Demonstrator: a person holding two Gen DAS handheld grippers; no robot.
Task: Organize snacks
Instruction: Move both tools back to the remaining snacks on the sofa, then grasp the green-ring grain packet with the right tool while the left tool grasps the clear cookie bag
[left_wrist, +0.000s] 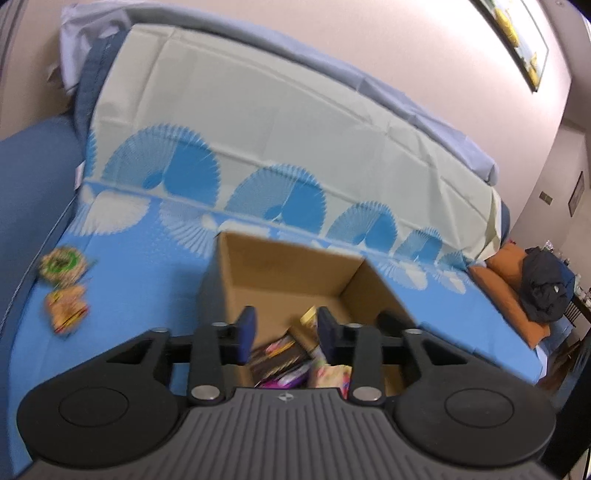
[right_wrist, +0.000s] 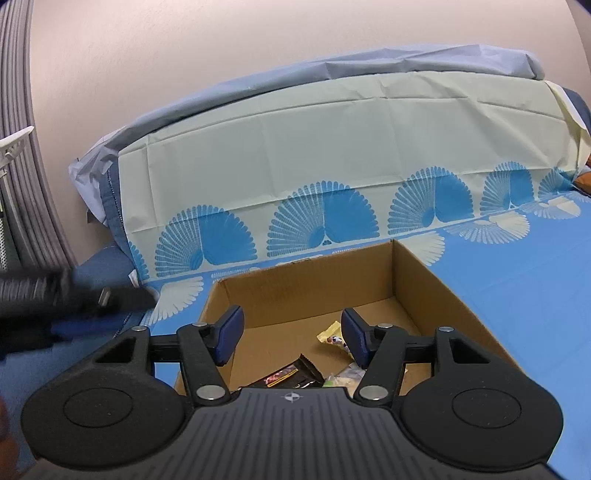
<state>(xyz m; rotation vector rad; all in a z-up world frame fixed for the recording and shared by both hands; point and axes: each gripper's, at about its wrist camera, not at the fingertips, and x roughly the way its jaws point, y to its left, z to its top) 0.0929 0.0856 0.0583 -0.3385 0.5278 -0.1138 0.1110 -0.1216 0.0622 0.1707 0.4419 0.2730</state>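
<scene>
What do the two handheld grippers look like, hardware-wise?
Both match. The left gripper and right gripper each have a dark grey ribbed body with a small round logo at the front edge, two black round housings at the sides, black linkage arms with silver pivot pins, and flat blue finger pads. No cables or sleeves are visible.

This is a room in a home, a living room or bedroom. Beyond the jaws runs a long upholstered seat in blue, its back draped with a pale sheet printed with blue fan shapes. On the pink wall above and to the right of the jaws hangs a framed picture. Far right of the jaws lie an orange cushion and a dark bundle of clothing. Grey curtains hang far to the left.
</scene>
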